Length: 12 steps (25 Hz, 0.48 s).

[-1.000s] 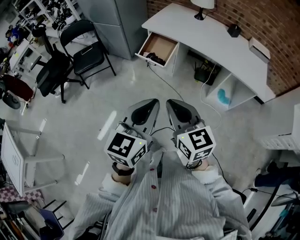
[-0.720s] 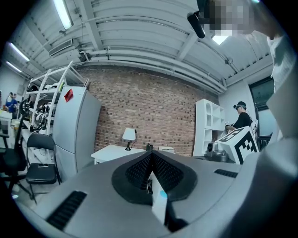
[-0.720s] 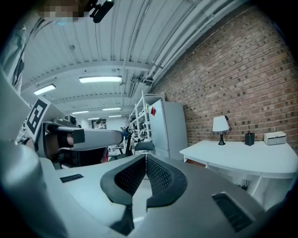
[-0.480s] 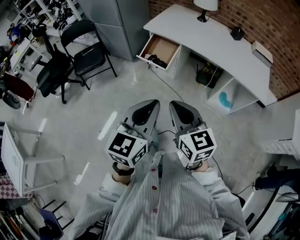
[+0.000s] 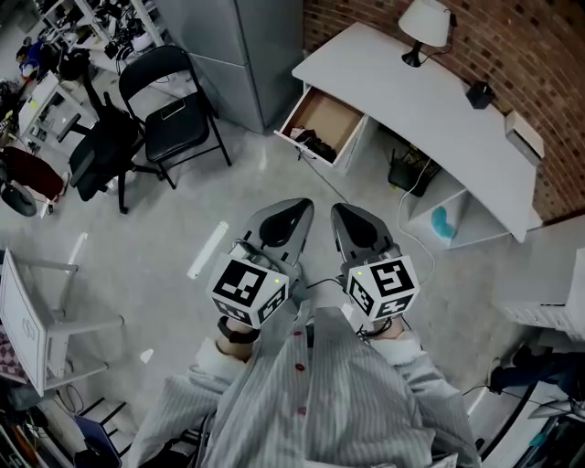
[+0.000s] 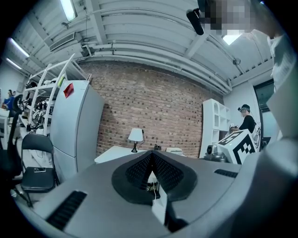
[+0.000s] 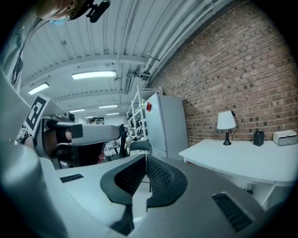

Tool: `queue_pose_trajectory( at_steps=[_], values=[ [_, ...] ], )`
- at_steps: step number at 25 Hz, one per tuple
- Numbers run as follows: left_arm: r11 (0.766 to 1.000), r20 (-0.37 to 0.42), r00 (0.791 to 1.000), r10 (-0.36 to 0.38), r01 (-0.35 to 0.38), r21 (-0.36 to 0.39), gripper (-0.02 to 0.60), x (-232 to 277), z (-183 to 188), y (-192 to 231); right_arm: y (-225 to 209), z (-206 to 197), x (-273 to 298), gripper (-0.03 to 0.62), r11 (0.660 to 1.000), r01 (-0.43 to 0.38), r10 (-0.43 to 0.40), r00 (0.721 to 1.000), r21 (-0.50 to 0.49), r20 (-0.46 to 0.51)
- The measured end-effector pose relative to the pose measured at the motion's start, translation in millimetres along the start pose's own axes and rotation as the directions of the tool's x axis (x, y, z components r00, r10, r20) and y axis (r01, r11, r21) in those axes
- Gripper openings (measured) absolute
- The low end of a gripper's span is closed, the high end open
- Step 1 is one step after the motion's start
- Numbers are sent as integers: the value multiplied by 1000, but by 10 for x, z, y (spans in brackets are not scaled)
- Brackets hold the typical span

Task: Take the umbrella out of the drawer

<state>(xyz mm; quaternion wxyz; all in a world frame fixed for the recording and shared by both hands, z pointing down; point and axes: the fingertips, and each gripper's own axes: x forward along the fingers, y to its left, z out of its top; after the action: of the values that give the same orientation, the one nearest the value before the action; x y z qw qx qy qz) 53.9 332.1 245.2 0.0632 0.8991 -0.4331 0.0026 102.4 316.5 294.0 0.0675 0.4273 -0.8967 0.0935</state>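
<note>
Head view: the left tool (image 5: 301,207) and the right tool (image 5: 341,211) are held side by side above the floor (image 5: 174,210), well apart from the white counter (image 5: 402,82). Each tool's jaws are closed together with nothing between them. The umbrella (image 5: 313,143) is seen as a dark shape at the front end of the open drawer (image 5: 333,111) under the counter.

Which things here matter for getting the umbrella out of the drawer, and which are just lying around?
Job: open drawer; dark bundle in it, probably the umbrella; left gripper; right gripper.
Lying about: lamp; black chair; blue object.
</note>
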Motion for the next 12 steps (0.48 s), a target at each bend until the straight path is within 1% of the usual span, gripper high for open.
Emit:
queue_pose_trajectory(
  at_steps=[4,9,12],
  values=[
    [1000,-3,1000,-7,7,8,9,267,109,460,-218,134,485,35,1000,18,-18,1000,2,-3],
    [1000,4,1000,-20,20,13,9,520,199,996,-450,254,990,35,998,63,-63,998,-1,1],
    [999,-10,999,-48,48,18,8,648,188,1221,-544,263,1228,35,996,86,-86,996,6,-1]
  ],
)
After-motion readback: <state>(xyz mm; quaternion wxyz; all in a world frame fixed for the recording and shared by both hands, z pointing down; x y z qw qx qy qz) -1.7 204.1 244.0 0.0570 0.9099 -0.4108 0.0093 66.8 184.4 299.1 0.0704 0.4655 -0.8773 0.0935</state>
